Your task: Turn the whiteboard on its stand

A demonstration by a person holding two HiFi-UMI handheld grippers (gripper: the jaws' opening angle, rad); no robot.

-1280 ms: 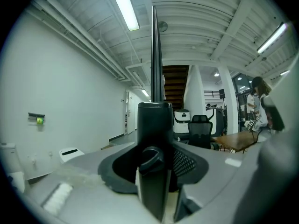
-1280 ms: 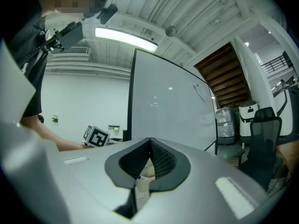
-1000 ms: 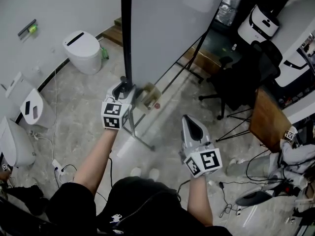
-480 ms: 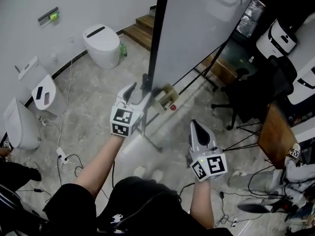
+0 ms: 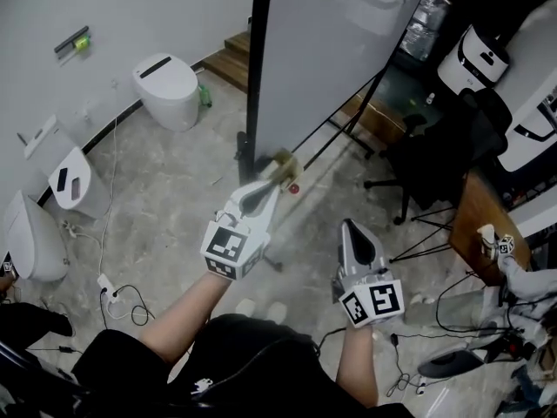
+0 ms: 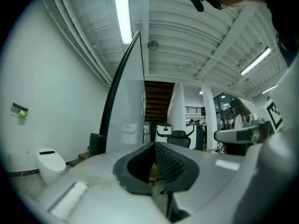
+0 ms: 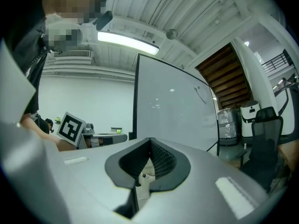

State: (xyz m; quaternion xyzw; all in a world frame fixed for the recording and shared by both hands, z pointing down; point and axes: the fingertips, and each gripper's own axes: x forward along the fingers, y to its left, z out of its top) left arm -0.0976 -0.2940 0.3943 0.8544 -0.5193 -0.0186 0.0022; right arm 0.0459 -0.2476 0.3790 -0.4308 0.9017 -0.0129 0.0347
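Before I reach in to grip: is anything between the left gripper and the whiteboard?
Nothing visible stands between them. The left gripper, whose fingers have just closed on nothing, points toward the black edge of the whiteboard. Only the stand's own tan fitting sits just past its tip, at the board's lower corner.

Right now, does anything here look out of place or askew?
A white toilet stands on the open floor by the left wall, which is odd beside a whiteboard. A power strip lies loose on the floor nearby. Nothing looks spilled or broken.
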